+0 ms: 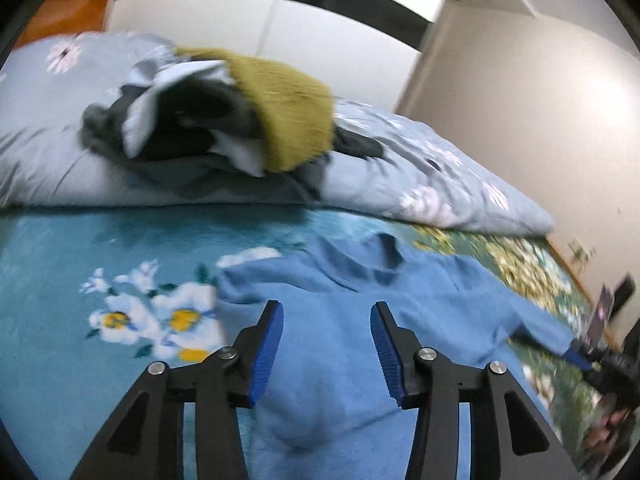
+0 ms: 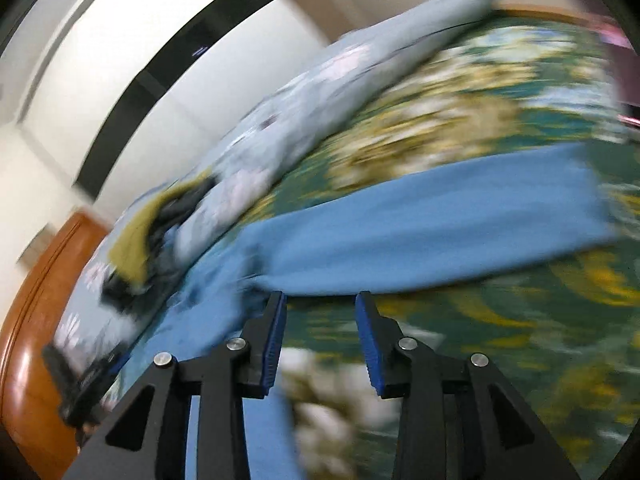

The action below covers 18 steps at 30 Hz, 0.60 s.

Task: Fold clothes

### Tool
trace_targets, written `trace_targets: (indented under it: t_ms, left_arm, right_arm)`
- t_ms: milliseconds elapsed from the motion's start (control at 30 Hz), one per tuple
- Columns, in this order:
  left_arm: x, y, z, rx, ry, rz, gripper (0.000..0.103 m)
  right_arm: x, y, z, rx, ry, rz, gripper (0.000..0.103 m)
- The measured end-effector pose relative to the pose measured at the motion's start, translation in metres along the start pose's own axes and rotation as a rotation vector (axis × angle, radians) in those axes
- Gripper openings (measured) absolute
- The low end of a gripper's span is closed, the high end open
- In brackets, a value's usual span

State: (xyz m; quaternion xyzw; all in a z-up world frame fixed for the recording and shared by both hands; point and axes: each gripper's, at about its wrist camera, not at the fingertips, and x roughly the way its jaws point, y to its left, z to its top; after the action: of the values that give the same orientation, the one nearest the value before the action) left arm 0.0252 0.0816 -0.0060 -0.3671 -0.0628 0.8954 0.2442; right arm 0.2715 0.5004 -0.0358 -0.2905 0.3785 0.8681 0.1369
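A light blue sweater (image 1: 360, 312) lies spread on a floral bedspread (image 1: 80, 264), collar toward the far side, one sleeve stretched out to the right. My left gripper (image 1: 326, 312) hovers open over the sweater's body, nothing between its blue pads. The right wrist view is motion-blurred: the sweater's sleeve (image 2: 420, 236) runs across the bed, and my right gripper (image 2: 320, 300) is open just short of the sleeve's near edge, holding nothing. In the left wrist view the right gripper (image 1: 600, 360) shows at the right edge, at the sleeve's cuff end.
A heap of clothes (image 1: 224, 120), olive, black, white and grey, rests on a pale blue floral duvet (image 1: 440, 176) at the back of the bed. A white wall (image 1: 540, 100) is at the right. A wooden bed frame (image 2: 36, 320) curves along the left.
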Motion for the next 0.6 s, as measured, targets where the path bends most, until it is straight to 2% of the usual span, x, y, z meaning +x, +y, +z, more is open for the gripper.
trace_targets:
  t_ms: [100,267,467,600]
  left_arm:
    - [0.018,-0.002,-0.007,0.022,0.045,0.010,0.050]
    - [0.040,0.031,-0.013,-0.132,0.126,0.031,0.050]
    - [0.038,0.043,-0.022,-0.190,0.118,0.002,0.050]
    - [0.021,0.049,-0.021,-0.204,0.088,-0.004,0.050]
  right_arm:
    - [-0.020,-0.040,0.002,0.116,-0.040,-0.065,0.037]
    - [-0.027,-0.065,0.006,0.200,-0.069,-0.113,0.037]
    - [-0.024,-0.086,0.010,0.313,-0.119,-0.101,0.037]
    - [-0.022,-0.094,0.016,0.364,-0.157,-0.102,0.037]
